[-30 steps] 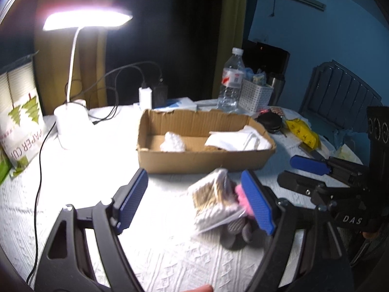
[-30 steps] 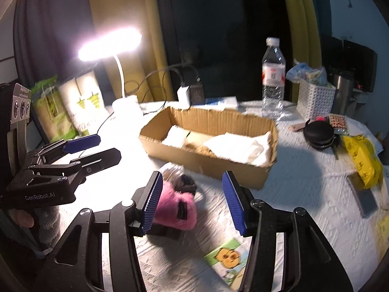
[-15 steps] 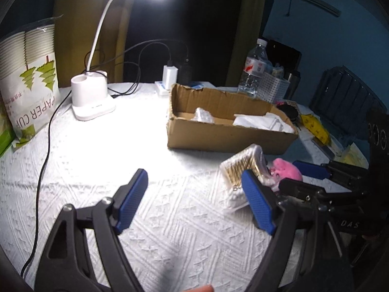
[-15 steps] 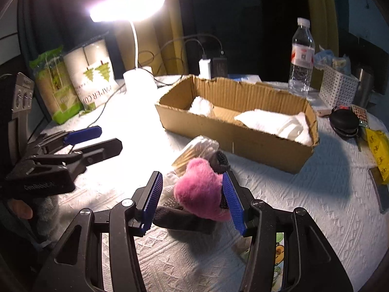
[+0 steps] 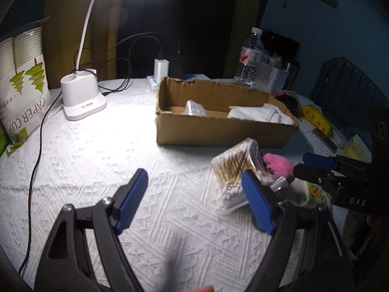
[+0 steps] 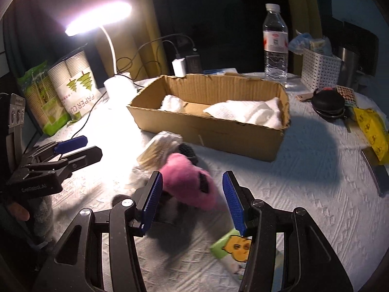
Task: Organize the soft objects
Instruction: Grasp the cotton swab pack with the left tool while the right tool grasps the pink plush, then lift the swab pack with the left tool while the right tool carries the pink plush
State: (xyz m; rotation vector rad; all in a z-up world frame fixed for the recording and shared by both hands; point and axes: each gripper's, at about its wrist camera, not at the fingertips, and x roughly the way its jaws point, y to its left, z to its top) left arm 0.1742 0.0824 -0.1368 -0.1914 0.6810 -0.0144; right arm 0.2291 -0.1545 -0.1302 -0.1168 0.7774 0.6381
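I see my right gripper (image 6: pixel 192 199) spread around the pink plush toy (image 6: pixel 188 182) (left pad touching, right pad apart). Left gripper (image 5: pixel 194 199) released, the toy to its right.

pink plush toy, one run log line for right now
right gripper: open, straddling pink plush toy | left gripper: open, empty | cardboard box: holds white cloths
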